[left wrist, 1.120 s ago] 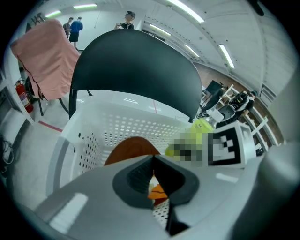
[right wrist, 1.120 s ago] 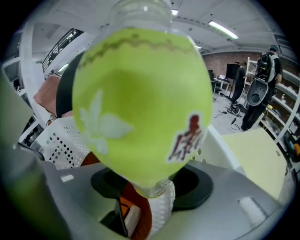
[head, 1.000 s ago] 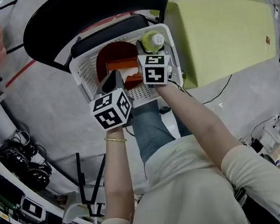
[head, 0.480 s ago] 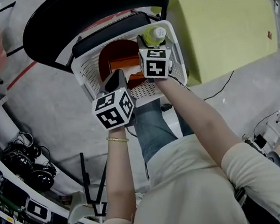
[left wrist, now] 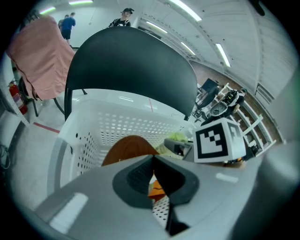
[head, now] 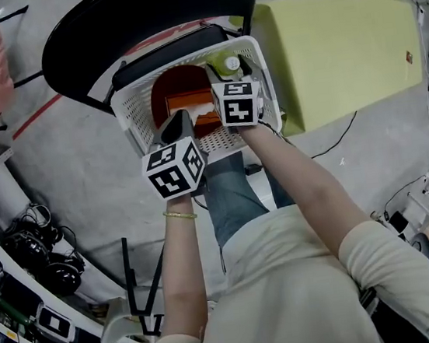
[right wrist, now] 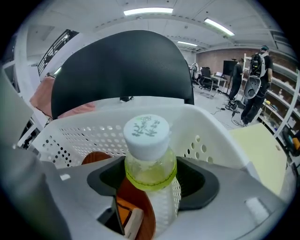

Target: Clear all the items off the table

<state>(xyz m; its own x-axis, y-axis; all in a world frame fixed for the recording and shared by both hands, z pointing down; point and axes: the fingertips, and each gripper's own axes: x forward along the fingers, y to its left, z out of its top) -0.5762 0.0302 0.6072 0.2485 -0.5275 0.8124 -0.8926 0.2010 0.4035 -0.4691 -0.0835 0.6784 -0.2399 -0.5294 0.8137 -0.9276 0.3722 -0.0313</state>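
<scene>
Right tongs (right wrist: 151,180): spread and just opened wider, so the bottle (right wrist: 149,157) between them is left standing free.
Bottle: upright inside the white basket (right wrist: 70,133).
Left tongs (left wrist: 153,180): pressed together, empty, kept clear.

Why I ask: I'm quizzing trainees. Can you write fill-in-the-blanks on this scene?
1. The cap of the bottle is ____.
2. The bottle is inside the perforated ____.
3. The left tongs are ____.
Answers: white; basket; shut.
Note: the right tongs have just been opening, with the bottle between their jaws.
</scene>
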